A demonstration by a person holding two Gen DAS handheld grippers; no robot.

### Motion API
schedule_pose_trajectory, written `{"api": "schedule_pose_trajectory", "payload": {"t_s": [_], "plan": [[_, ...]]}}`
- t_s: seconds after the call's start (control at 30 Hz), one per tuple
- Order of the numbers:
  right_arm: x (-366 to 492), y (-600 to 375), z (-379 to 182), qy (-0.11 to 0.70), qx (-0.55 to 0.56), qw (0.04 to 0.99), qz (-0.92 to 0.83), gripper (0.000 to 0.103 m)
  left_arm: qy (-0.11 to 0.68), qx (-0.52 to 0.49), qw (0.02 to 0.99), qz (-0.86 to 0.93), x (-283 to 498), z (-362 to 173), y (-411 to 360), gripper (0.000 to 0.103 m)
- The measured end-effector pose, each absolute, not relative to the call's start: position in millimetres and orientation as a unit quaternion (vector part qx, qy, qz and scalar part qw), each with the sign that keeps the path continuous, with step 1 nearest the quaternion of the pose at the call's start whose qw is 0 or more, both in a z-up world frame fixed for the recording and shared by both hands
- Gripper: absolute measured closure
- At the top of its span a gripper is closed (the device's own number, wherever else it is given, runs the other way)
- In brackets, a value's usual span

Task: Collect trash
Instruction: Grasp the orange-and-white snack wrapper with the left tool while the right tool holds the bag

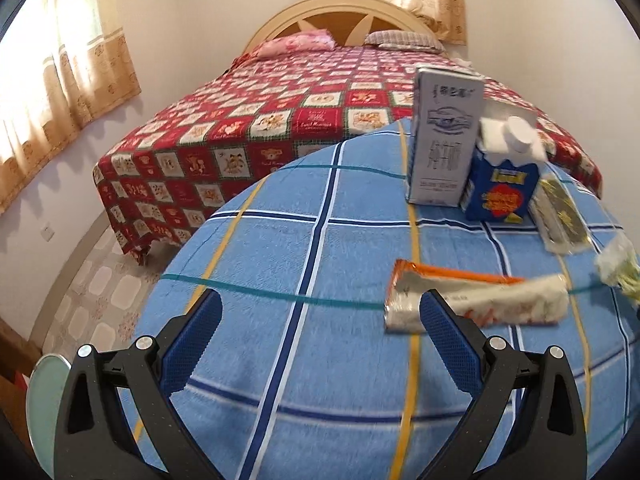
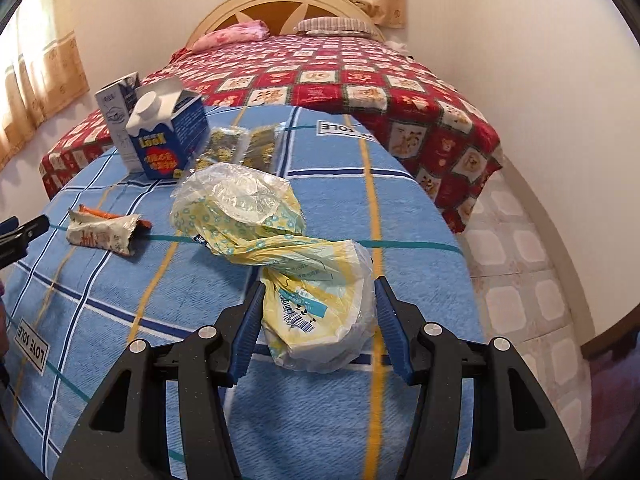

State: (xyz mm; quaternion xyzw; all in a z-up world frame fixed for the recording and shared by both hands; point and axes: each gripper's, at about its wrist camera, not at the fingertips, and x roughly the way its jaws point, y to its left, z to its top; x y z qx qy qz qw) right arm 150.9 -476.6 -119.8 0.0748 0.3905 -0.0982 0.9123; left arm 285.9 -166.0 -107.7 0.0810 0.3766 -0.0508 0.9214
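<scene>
Five bits of trash sit on the blue cloth (image 2: 304, 432): a grey carton (image 1: 444, 136), a blue carton (image 2: 168, 136), a shiny packet (image 2: 244, 148), an orange wrapper (image 1: 476, 300) and a crumpled bag (image 2: 280, 248).

The right gripper (image 2: 319, 322) has its jaws spread wide, one on each side of the near end of the bag, and they do not pinch it yet. The left gripper (image 1: 320, 340) also has its jaws spread, over bare cloth. Its right finger sits just in front of the wrapper's end, but the wrapper is off to the side, not between the jaws.

The bag is thin and slippery, so I think it could slide out if the jaws close on only a loose fold. The far end may drag and bump the wrapper. The left jaws could miss the wrapper, or nip the cloth.

Only the right view shows the whole bag and the tip of the left gripper near the wrapper. The left view shows just a scrap of the bag at its edge, and it is blurry. No bin shows in either view.
</scene>
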Motion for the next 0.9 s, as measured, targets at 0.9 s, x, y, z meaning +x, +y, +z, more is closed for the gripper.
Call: {"api": "schedule_pose_trajectory", "payload": {"t_s": [0.9], "plan": [[155.2, -475.1, -115.8, 0.383, 0.073, 0.913, -0.119, 0.047, 0.404, 0.092, 0.903, -0.113, 261.7, -121.7, -207.1, 0.006]]}}
